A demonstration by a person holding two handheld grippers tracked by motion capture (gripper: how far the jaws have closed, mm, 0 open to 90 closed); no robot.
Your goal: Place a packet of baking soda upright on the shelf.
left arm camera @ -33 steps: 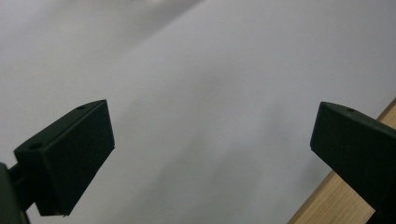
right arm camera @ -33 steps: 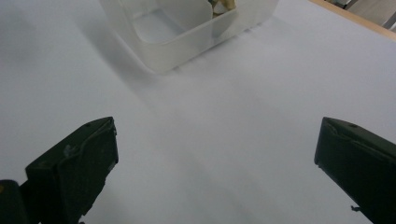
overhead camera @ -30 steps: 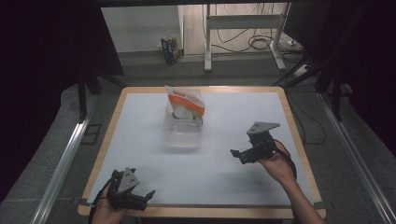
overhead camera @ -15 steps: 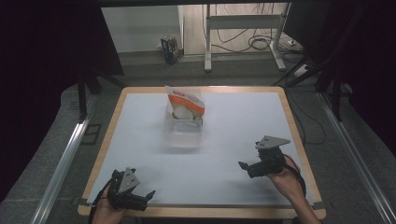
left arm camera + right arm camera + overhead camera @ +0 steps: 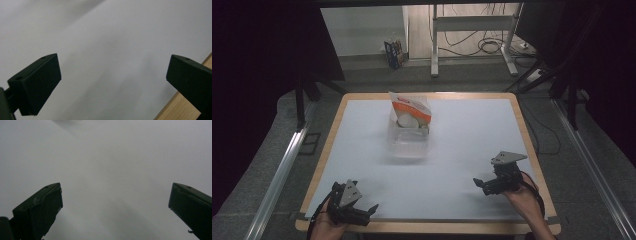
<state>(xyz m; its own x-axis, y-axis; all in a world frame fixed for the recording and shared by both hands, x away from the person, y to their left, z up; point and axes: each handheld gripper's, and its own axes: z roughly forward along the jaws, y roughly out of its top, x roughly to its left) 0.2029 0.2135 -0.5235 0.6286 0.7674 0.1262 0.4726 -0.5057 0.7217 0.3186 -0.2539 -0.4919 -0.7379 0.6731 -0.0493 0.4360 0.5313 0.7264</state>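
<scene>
A clear plastic container (image 5: 410, 141) stands on the white table top (image 5: 462, 130), a little behind the middle. A white and orange bag (image 5: 411, 113) leans upright at its far end. My left gripper (image 5: 371, 208) rests low at the table's front left edge, open and empty; its own view has both jaws wide apart (image 5: 113, 82) over bare white surface. My right gripper (image 5: 479, 184) is at the front right, down near the table, open with nothing between its jaws (image 5: 115, 207).
The table has a wooden rim (image 5: 532, 145); a strip of that rim (image 5: 185, 110) shows by the left gripper's jaw. Behind the table stand a metal frame (image 5: 472, 35), cables (image 5: 494, 47) on the floor and a small box (image 5: 394, 52). Dark panels flank both sides.
My right gripper has moved from mid-right of the table toward the front right edge and dropped lower. The left gripper has stayed put.
</scene>
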